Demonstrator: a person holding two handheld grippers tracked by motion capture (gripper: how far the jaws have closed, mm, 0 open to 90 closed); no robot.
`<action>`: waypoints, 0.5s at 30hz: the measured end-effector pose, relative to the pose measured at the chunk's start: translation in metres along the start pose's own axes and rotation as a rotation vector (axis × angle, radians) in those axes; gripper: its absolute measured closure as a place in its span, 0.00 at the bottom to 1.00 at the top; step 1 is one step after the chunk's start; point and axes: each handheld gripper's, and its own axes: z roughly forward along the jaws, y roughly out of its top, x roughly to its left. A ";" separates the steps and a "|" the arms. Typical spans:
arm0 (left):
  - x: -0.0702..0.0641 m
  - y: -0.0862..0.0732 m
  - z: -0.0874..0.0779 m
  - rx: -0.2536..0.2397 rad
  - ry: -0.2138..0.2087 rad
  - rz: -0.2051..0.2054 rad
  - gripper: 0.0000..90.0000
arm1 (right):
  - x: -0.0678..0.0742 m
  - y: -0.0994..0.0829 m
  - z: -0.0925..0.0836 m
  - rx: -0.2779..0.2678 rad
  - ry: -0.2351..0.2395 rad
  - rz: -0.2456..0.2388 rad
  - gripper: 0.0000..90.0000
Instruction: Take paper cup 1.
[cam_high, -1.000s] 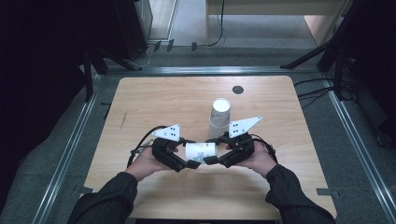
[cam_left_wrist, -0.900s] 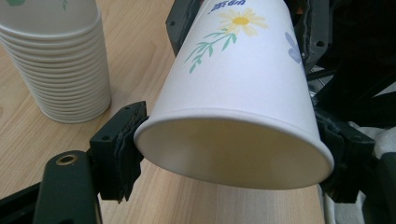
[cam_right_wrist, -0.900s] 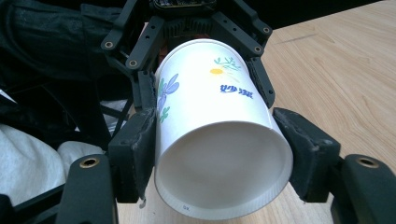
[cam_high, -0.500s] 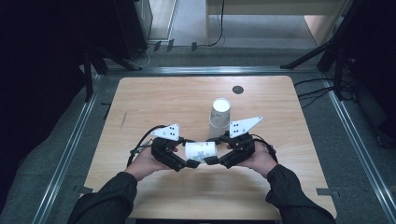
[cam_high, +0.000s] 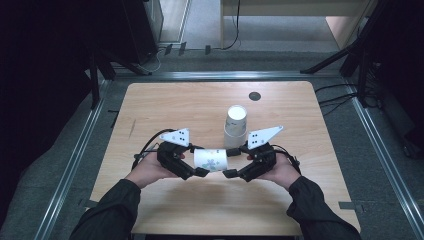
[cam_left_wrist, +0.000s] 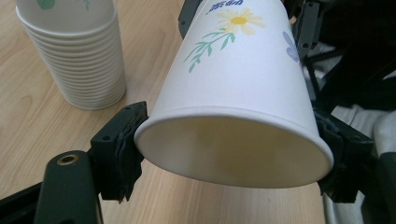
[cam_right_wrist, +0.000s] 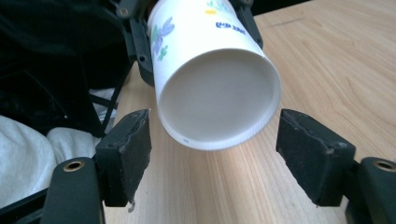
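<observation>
Above table, left gripper (cam_high: 201, 165) clamping cup (cam_high: 210, 159)

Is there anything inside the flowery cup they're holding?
The flowery cup lies sideways, its rim pinched in the left gripper. Looking into its mouth, the near inside wall is bare. The deep end is hidden from there. The right gripper faces its closed base.

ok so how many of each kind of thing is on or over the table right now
single paper cup, held sideways: 1
stack of paper cups, upright: 1
hand-held gripper: 2, left and right
round dark disc in the table top: 1
total: 5
</observation>
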 end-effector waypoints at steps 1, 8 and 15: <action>0.000 0.002 -0.001 0.022 0.002 0.007 0.24 | 0.000 0.000 0.001 0.003 -0.002 -0.003 0.30; 0.005 0.014 -0.002 0.154 0.022 0.028 0.24 | 0.001 0.000 0.003 0.026 -0.028 -0.011 0.30; 0.005 0.028 -0.001 0.252 0.034 0.064 0.24 | 0.000 0.000 0.007 0.034 -0.041 -0.015 0.30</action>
